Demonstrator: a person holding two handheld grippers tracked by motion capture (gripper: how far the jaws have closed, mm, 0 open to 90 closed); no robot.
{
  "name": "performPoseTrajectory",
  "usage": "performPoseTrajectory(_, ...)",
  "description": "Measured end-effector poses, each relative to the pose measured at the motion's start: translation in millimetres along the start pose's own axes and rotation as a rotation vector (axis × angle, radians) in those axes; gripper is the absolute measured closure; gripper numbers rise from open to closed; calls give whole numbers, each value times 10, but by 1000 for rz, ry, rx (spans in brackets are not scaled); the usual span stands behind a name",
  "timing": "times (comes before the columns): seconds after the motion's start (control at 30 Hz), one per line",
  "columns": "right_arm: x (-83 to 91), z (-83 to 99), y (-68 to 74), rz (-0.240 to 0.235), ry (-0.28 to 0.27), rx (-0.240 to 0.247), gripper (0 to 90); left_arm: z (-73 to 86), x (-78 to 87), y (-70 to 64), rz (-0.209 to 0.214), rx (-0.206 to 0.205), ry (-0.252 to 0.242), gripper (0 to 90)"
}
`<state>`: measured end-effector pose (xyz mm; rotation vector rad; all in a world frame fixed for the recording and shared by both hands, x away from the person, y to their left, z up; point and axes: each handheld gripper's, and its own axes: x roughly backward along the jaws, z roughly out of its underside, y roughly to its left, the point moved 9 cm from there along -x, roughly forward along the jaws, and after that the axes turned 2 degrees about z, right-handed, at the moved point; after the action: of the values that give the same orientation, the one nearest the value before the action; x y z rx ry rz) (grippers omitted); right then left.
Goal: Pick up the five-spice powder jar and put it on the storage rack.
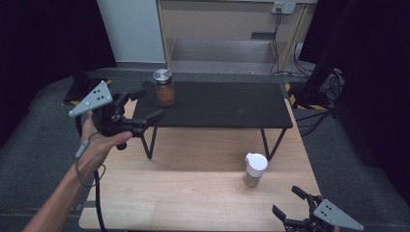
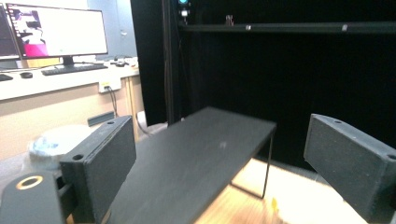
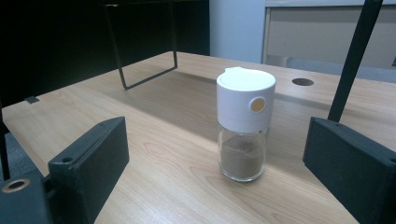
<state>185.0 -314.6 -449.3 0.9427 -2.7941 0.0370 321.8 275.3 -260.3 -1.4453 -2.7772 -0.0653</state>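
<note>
View along the right tongs, whose two black jaws rise from the lower corners, set wide apart and touching nothing. Between them, farther off, a glass shaker stands upright on the wooden tabletop. It has a white cap with a round tan button on its side, and brown powder fills roughly its lower half. Behind it, thin black metal legs of a raised shelf stand on the tabletop, and a dark round hole lies in the wood at the rear right.

Bare tabletop lies open around the white-capped jar; shelf legs stand behind.
</note>
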Motion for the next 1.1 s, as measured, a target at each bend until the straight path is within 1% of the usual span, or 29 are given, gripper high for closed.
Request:
performPoseTrajectory(0.07, -1, 0, -1, 0, 0, 1, 71, 99, 39, -27, -5, -1, 5, 79)
performPoseTrajectory(0.2, -1, 0, -1, 1, 0, 1, 71, 288, 103, -84, -22, 11, 6, 79)
performPoseTrajectory(0.33, 0, -1, 1, 2, 1, 2, 71, 450, 159, -164, -38, 2, 17, 79)
performPoseTrajectory(0.47, 0, -1, 3, 1, 1, 4, 71, 594, 195, -249, -59, -30, 49, 79)
performPoseTrajectory(0.53, 2, -2, 4, 1, 0, 5, 71, 668, 214, -288, -72, -36, 60, 79)
performPoseTrajectory(0.57, 2, -2, 4, 1, 0, 5, 71, 712, 228, -307, -80, -36, 58, 79)
performPoseTrajectory(0.63, 2, -2, 4, 1, -1, 4, 71, 807, 255, -332, -86, -18, 50, 78)
performPoseTrajectory(0.7, 0, -1, 3, 1, 0, 4, 71, 895, 285, -359, -105, -16, 55, 76)
performPoseTrajectory(0.8, -1, -2, 5, 0, 0, 6, 71, 1033, 332, -382, -124, 0, 59, 72)
performPoseTrajectory(0.87, -1, -2, 7, 1, -1, 5, 71, 1123, 363, -397, -143, 5, 64, 72)
performPoseTrajectory(0.9, -1, -2, 7, 1, -1, 5, 71, 1176, 382, -402, -153, 14, 59, 72)
performPoseTrajectory(0.97, -3, -3, 8, 1, 0, 6, 71, 1239, 411, -408, -173, 12, 60, 72)
performPoseTrajectory(1.03, -2, -3, 8, 1, 0, 6, 71, 1308, 437, -417, -189, 20, 57, 72)
performPoseTrajectory(1.1, -2, -2, 8, 2, 0, 7, 71, 1367, 458, -433, -208, 4, 76, 71)
